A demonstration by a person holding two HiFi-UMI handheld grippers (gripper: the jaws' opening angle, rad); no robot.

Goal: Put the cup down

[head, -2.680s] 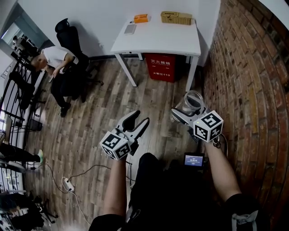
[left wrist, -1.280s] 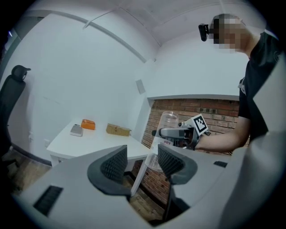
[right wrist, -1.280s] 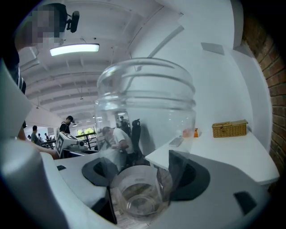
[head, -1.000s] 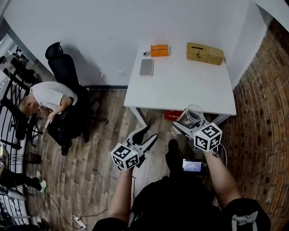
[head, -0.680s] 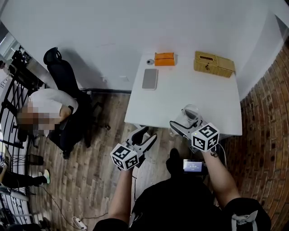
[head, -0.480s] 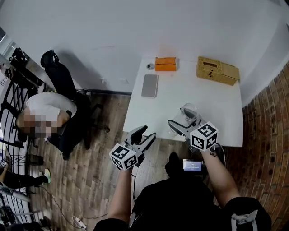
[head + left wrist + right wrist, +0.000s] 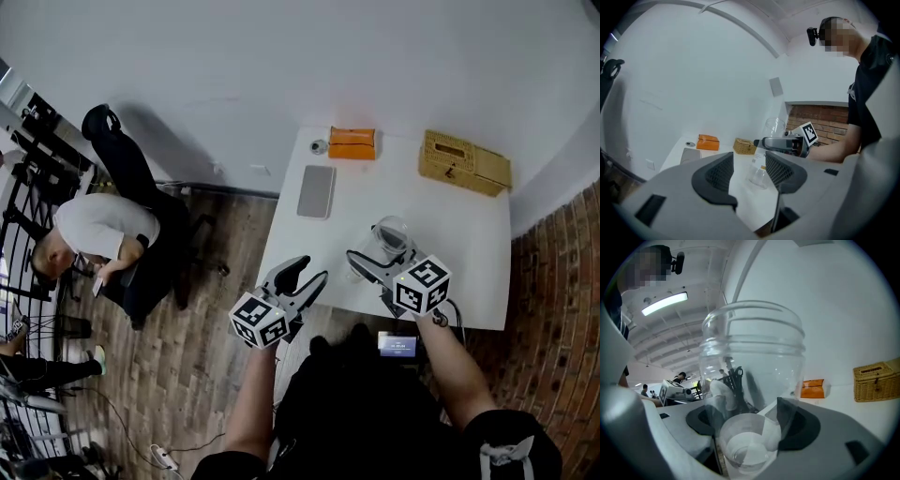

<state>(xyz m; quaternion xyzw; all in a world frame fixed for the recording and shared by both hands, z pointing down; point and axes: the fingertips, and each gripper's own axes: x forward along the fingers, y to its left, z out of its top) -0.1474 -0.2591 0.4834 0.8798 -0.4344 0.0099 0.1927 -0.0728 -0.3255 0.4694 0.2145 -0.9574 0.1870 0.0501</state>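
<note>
A clear plastic cup point(image 7: 385, 238) stands roughly upright between the jaws of my right gripper point(image 7: 371, 259), which is shut on it at mid height. It hangs over the near part of the white table point(image 7: 450, 217). In the right gripper view the cup point(image 7: 752, 376) fills the middle, base nearest the camera. In the left gripper view the cup point(image 7: 761, 161) has its base close to the tabletop; contact cannot be told. My left gripper point(image 7: 296, 273) is open and empty, at the table's near left edge.
On the table lie a grey flat device point(image 7: 317, 191), an orange box point(image 7: 352, 142), a small round object point(image 7: 319, 146) and a wicker box point(image 7: 466, 162). A black office chair point(image 7: 117, 150) and a seated person point(image 7: 92, 230) are at the left. A brick wall point(image 7: 562, 347) runs at the right.
The table has come nearer in the head view. My right gripper with the cup has passed from over the floor to over the table's near part. The left gripper kept beside it.
</note>
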